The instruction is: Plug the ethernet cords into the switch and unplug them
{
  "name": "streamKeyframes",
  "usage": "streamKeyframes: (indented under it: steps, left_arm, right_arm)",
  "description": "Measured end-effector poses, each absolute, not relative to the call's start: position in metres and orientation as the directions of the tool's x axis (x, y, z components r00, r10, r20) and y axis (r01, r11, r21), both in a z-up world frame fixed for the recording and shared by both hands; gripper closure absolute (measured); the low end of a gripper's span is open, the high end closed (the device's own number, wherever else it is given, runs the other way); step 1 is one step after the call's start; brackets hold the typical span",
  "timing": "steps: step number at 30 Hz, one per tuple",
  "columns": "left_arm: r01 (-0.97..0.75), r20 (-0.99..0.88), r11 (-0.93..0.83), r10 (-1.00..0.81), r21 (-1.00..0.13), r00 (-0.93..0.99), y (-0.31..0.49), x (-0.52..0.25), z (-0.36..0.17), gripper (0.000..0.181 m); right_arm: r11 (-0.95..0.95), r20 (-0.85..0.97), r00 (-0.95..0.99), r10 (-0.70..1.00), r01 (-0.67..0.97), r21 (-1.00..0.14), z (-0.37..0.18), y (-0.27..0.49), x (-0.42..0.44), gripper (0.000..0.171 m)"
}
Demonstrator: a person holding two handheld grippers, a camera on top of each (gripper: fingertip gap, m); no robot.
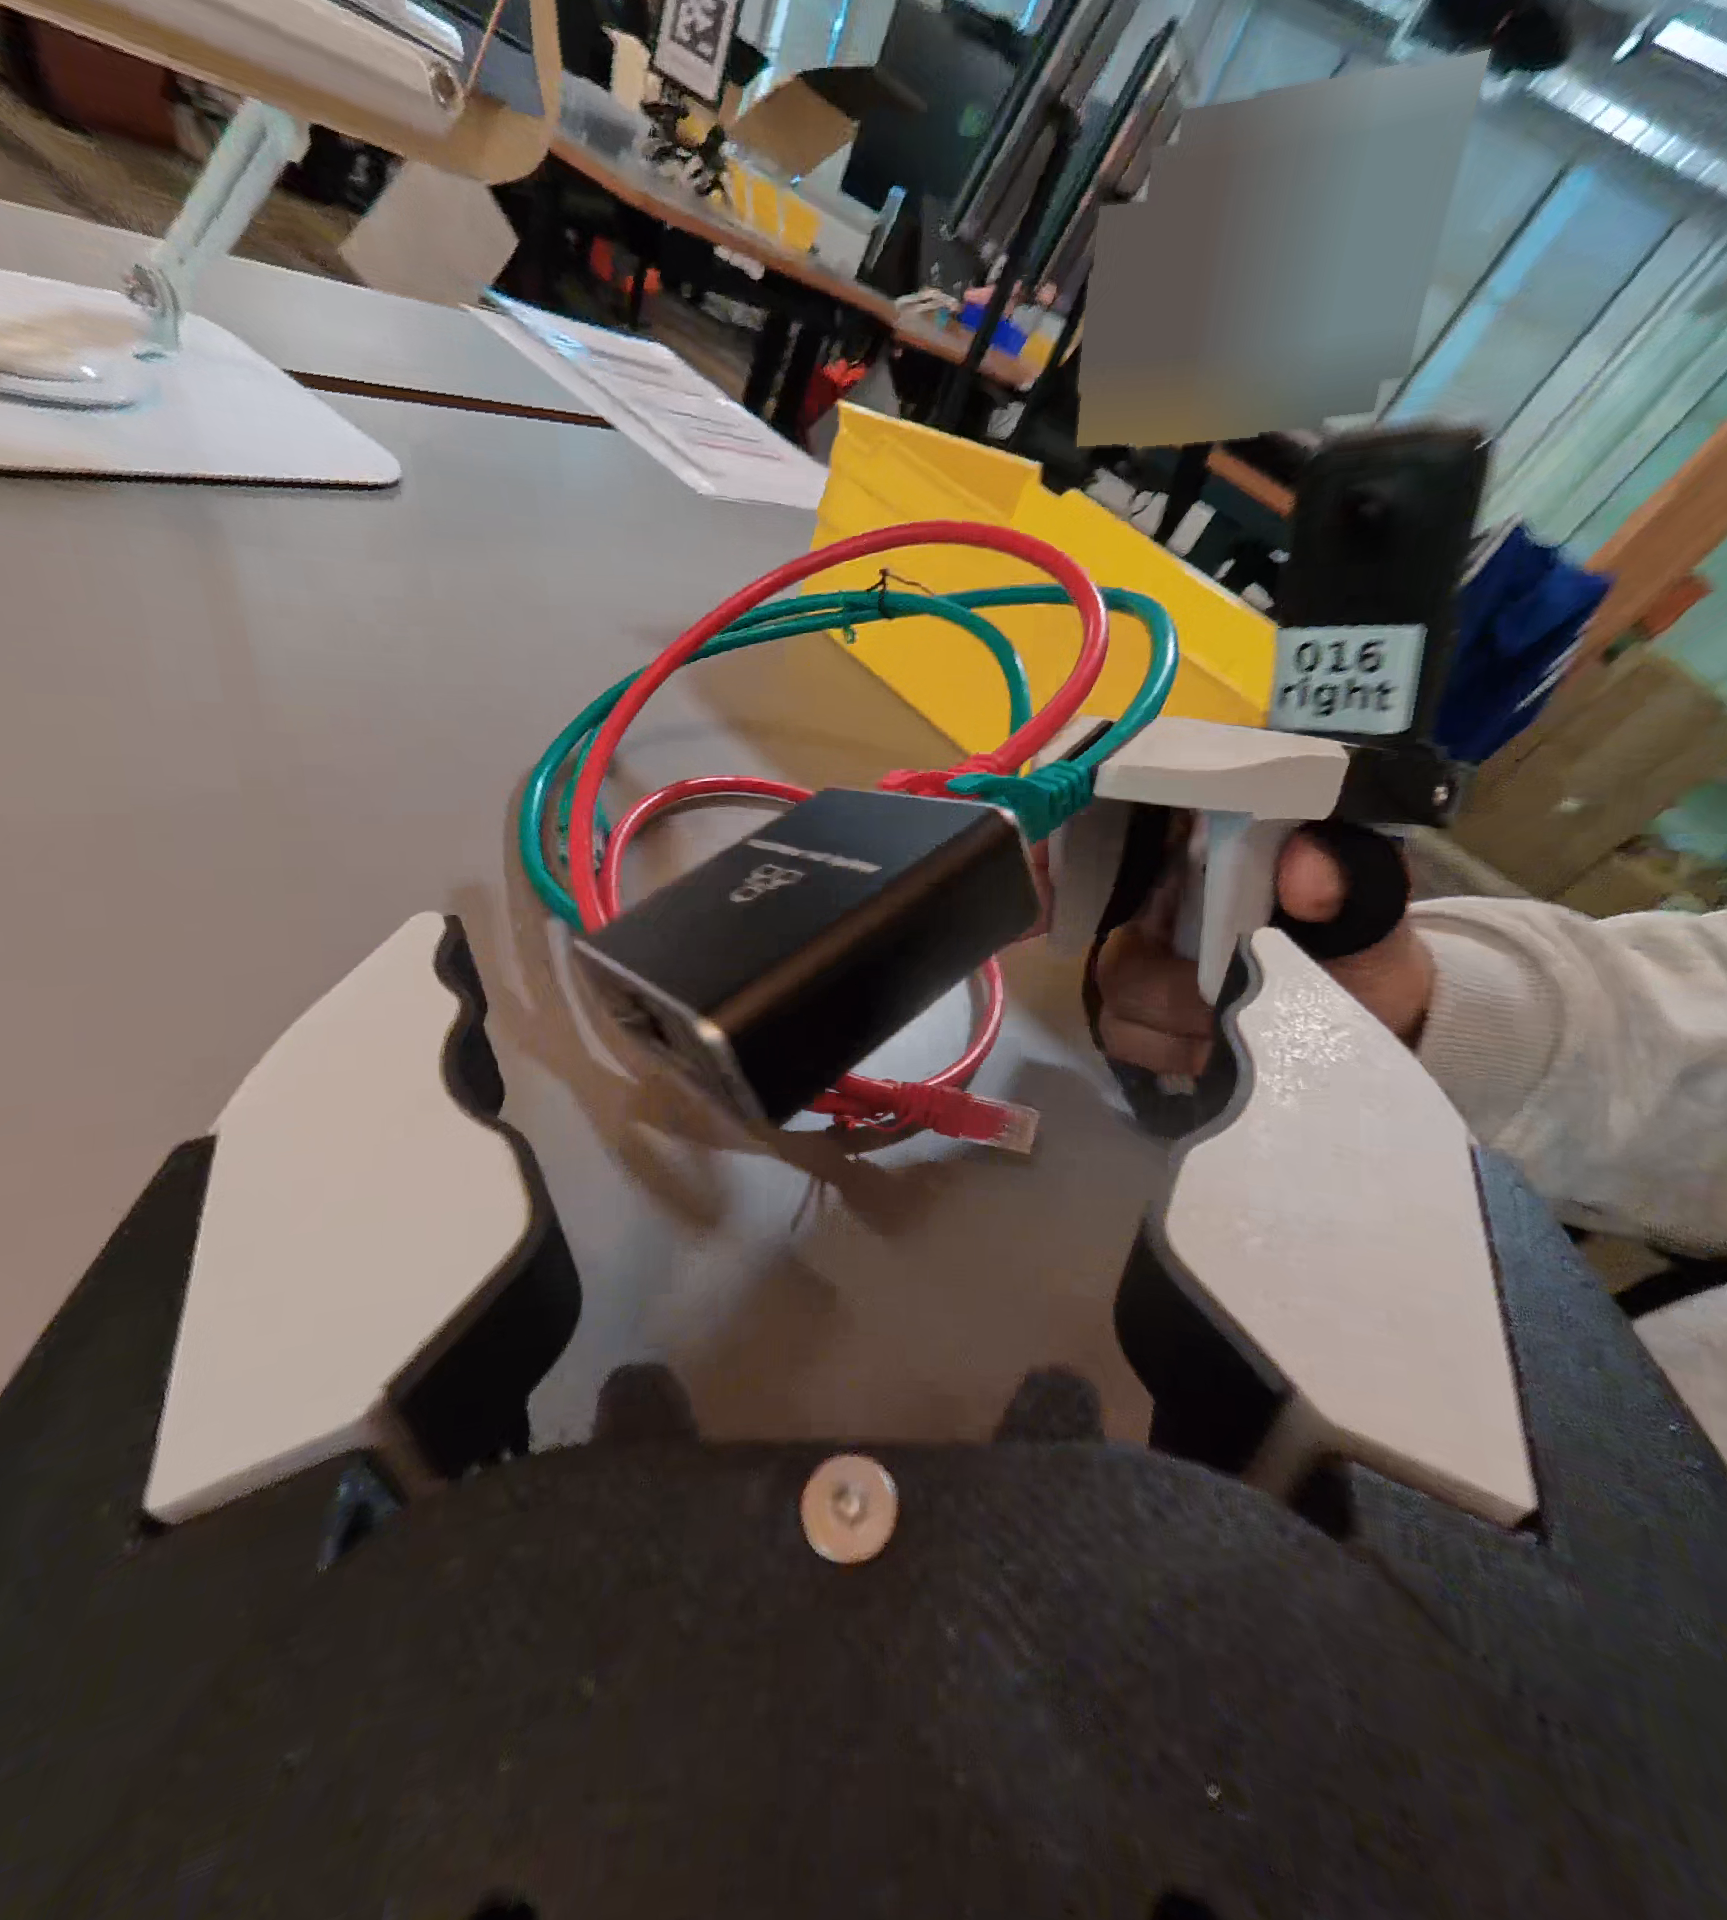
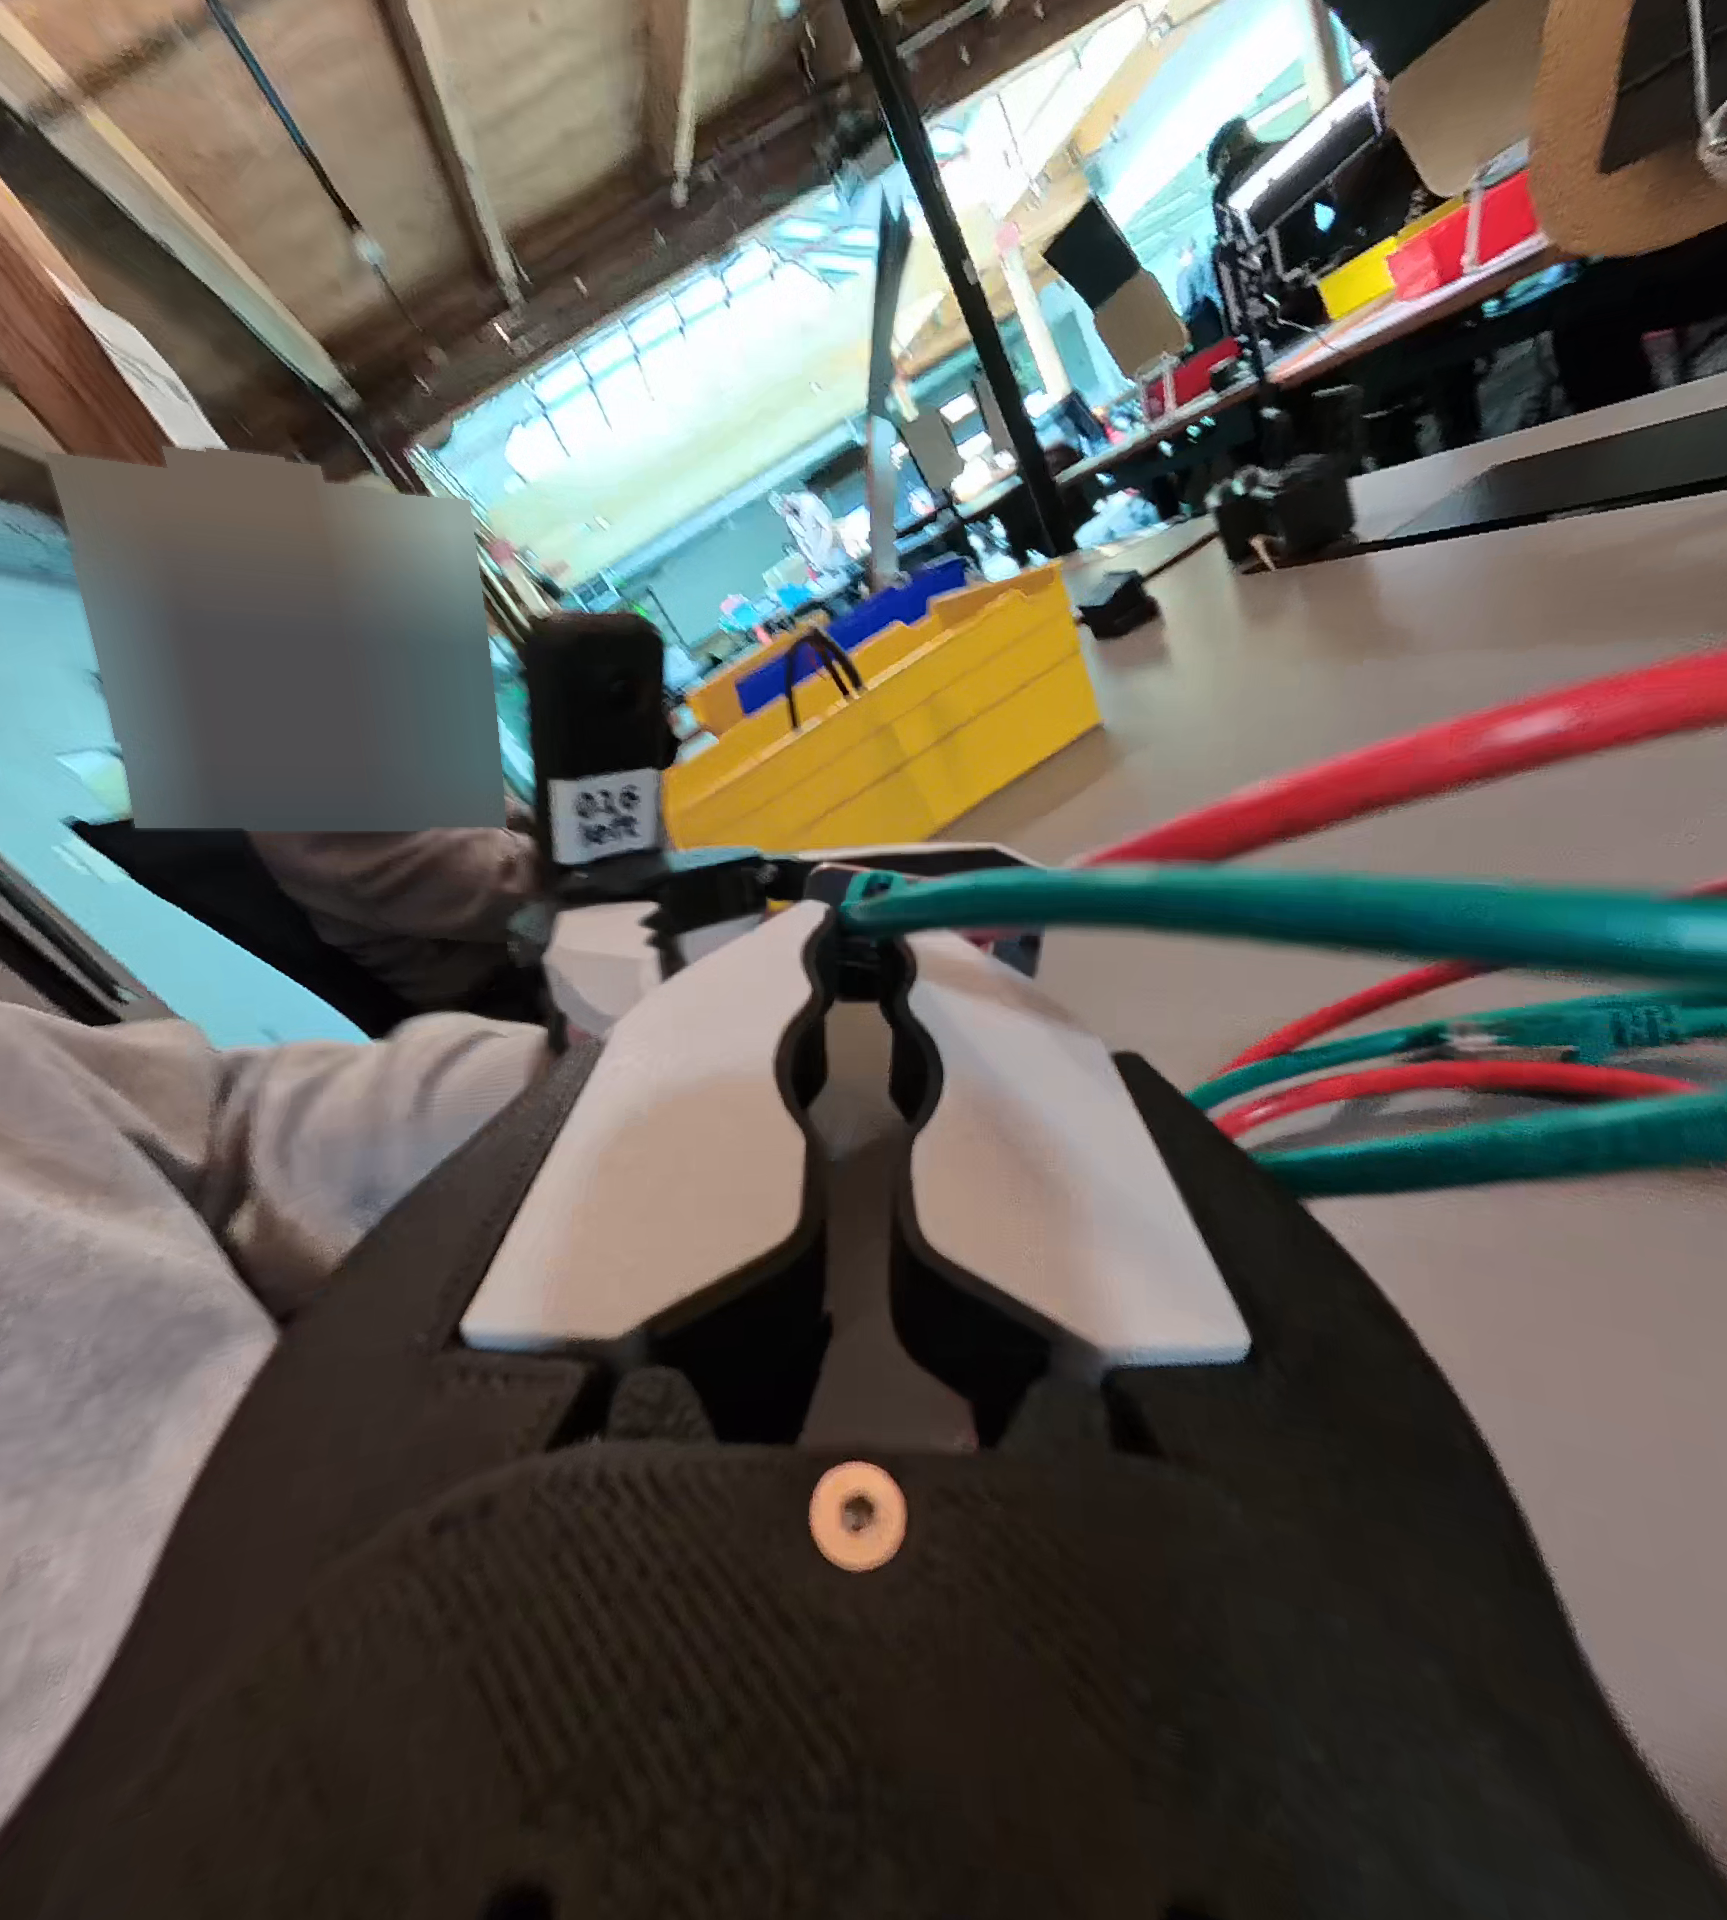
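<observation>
The black switch (image 1: 817, 935) is tilted, its near port face between my left gripper's (image 1: 848, 930) open, empty fingers (image 1: 350, 1143). At its far end sit a green plug (image 1: 1051, 795) and a red plug (image 1: 916, 779). My right gripper (image 1: 1202, 774) is shut on the green plug. In the right wrist view the right gripper (image 2: 859, 925) pinches that green plug (image 2: 864, 888), and the switch is mostly hidden behind the fingers. The red cord (image 1: 838, 561) and green cord (image 1: 1150, 644) loop behind the switch. A loose red plug (image 1: 984, 1117) lies on the table under the switch.
A yellow bin (image 1: 994, 582) stands on the grey table (image 1: 215, 779) just behind the cords; it also shows in the right wrist view (image 2: 890, 748). A white lamp base (image 1: 111, 416) and a paper sheet (image 1: 661, 405) lie at the far left. A person's sleeve (image 1: 1617, 1039) is at right.
</observation>
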State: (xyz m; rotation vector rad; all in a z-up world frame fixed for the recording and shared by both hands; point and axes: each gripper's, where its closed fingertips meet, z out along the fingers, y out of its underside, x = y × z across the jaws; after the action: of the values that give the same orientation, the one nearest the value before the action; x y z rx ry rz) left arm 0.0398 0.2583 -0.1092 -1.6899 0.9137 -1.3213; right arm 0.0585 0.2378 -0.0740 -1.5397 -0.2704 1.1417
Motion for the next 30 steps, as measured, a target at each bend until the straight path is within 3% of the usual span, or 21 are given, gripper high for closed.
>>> streamKeyframes:
  steps: [3, 7, 11, 18, 21, 23, 27, 30]
  left_arm:
    - [-0.042, 0.551, -0.553, -0.833, -0.832, 0.057, 0.254, 0.034, -0.103, 0.053]
    - [-0.127, 0.783, -0.773, -0.603, -0.621, -0.156, 0.236, 0.036, -0.106, 0.053]
    - [-0.232, 0.839, -0.829, -0.415, -0.508, -0.353, 0.207, 0.037, -0.093, 0.073]
    - [-0.213, 0.794, -0.811, -0.417, -0.545, -0.443, 0.200, 0.031, -0.080, 0.111]
    - [-0.197, 0.773, -0.783, -0.478, -0.590, -0.417, 0.202, 0.030, -0.083, 0.119]
    - [-0.190, 0.756, -0.758, -0.524, -0.624, -0.392, 0.202, 0.032, -0.086, 0.117]
    - [-0.219, 0.732, -0.709, -0.584, -0.670, -0.351, 0.196, 0.037, -0.094, 0.096]
    - [-0.263, 0.693, -0.641, -0.651, -0.721, -0.310, 0.188, 0.041, -0.106, 0.094]
  right_arm:
    - [-0.353, -0.562, 0.381, 0.734, -0.493, -0.795, -0.060, 0.232, 0.064, 0.164]
    - [-0.344, -0.532, 0.295, 0.794, -0.503, -0.793, -0.048, 0.222, 0.061, 0.165]
    - [-0.317, -0.470, 0.264, 0.842, -0.462, -0.828, -0.044, 0.211, 0.052, 0.165]
    - [-0.303, -0.426, 0.273, 0.862, -0.397, -0.867, -0.048, 0.206, 0.044, 0.165]
    - [-0.293, -0.419, 0.295, 0.859, -0.389, -0.873, -0.050, 0.207, 0.043, 0.166]
    - [-0.293, -0.423, 0.309, 0.852, -0.388, -0.874, -0.051, 0.209, 0.044, 0.166]
    - [-0.302, -0.429, 0.312, 0.848, -0.381, -0.874, -0.054, 0.210, 0.043, 0.166]
    - [-0.324, -0.456, 0.262, 0.850, -0.423, -0.846, -0.049, 0.208, 0.043, 0.166]
